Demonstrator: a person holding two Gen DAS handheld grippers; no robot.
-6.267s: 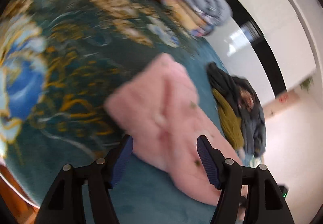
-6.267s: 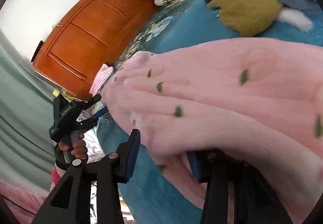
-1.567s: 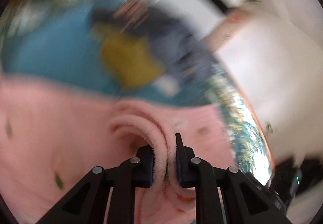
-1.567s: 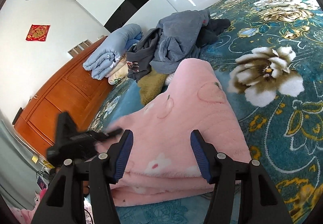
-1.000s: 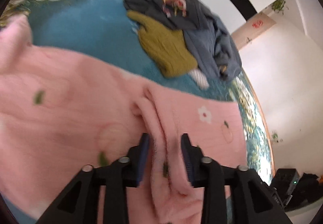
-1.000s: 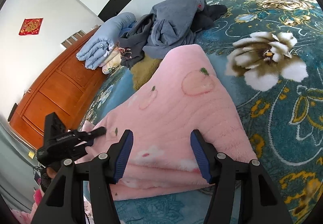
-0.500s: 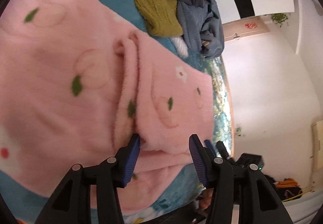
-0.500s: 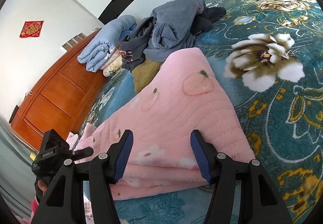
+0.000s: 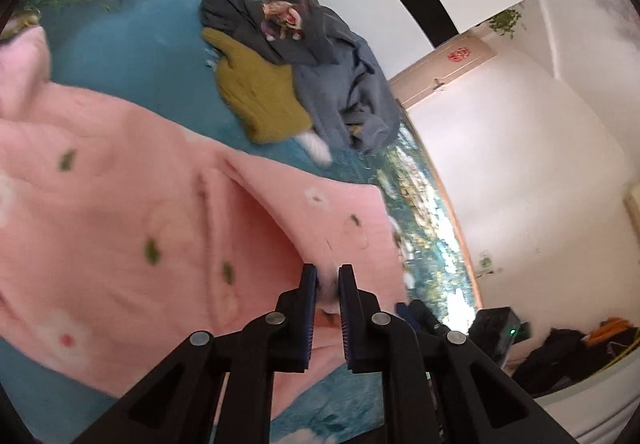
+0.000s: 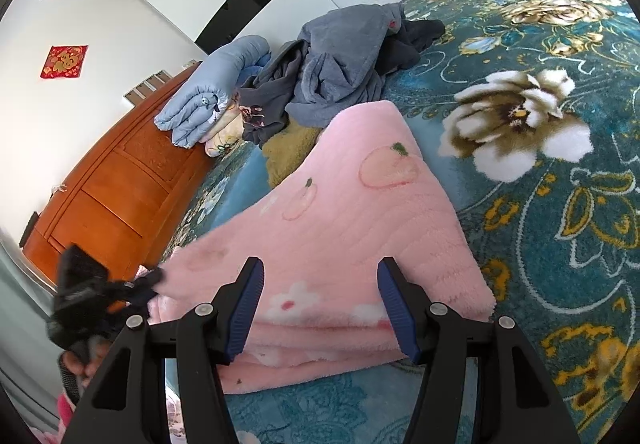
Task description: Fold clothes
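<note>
**Left gripper pinching the pink garment on the bed**

Left wrist view: the left gripper (image 9: pixel 327 278) is clamping a fold of the pink garment (image 9: pixel 140 228), its fingers nearly together with fleece between them. The garment is lying spread over the teal bedspread (image 9: pixel 132 56). Beyond it, a pile of clothes (image 9: pixel 316 84) is sitting well apart.

Right wrist view: the right gripper (image 10: pixel 320 280) is hovering over the garment's (image 10: pixel 352 228) near edge, fingers wide apart and gripping nothing. At far left, the left gripper (image 10: pixel 154 278) is touching the garment's corner.
</note>
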